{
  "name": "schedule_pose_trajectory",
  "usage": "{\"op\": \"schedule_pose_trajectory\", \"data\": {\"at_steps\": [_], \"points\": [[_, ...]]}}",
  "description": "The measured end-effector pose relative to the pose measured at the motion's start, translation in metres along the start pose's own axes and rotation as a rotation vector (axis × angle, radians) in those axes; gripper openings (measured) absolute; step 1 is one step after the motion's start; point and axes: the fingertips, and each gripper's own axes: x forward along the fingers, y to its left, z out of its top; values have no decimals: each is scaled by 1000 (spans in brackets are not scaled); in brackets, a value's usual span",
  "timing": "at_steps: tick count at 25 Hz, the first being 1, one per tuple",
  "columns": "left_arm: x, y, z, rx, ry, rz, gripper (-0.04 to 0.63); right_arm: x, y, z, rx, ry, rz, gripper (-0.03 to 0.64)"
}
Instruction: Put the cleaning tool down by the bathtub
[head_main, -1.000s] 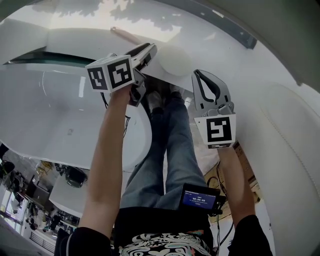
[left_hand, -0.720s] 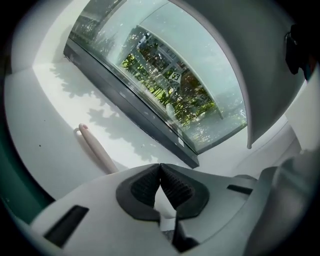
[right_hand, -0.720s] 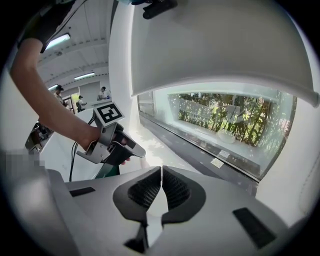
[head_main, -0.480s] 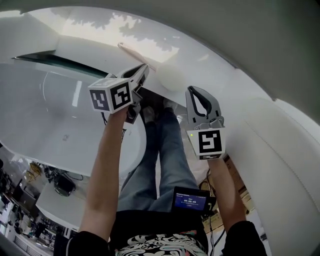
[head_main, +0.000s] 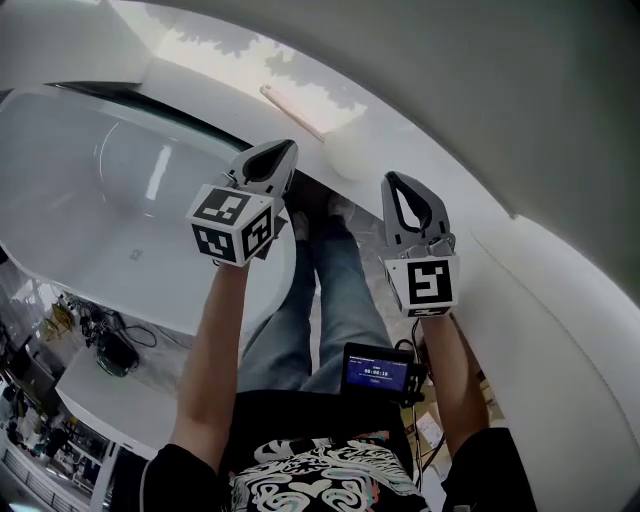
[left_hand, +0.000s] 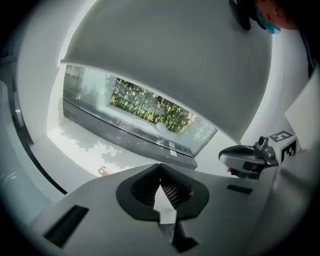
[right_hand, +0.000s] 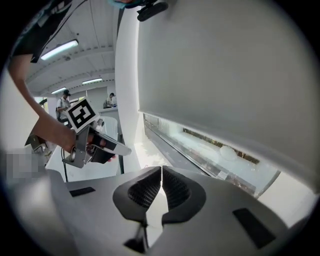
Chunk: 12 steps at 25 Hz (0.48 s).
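The cleaning tool looks light, with a stiff stick to grab, and the left gripper and right gripper have their fingers pressed together, empty.

Glossy white oval bathtub is reading plain white. Long-handled cleaning tool is showing a pale pink handle and an off-white round head. Grey plastic left gripper and grey plastic right gripper are each carrying black-and-white square-marker cubes. Denim jeans are showing blue. Swirl-patterned shirt is showing black and white. Small black device is glowing blue on its screen.
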Motion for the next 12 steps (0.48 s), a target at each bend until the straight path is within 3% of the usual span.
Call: {"op": "schedule_pose_trajectory", "data": {"at_steps": [5, 12], "points": [[-32, -12, 18, 38, -27, 23, 17, -16, -9, 29, -31, -18, -14, 28], [-94, -44, 70, 163, -112, 38, 17, -63, -5, 83, -62, -67, -59, 28]]}}
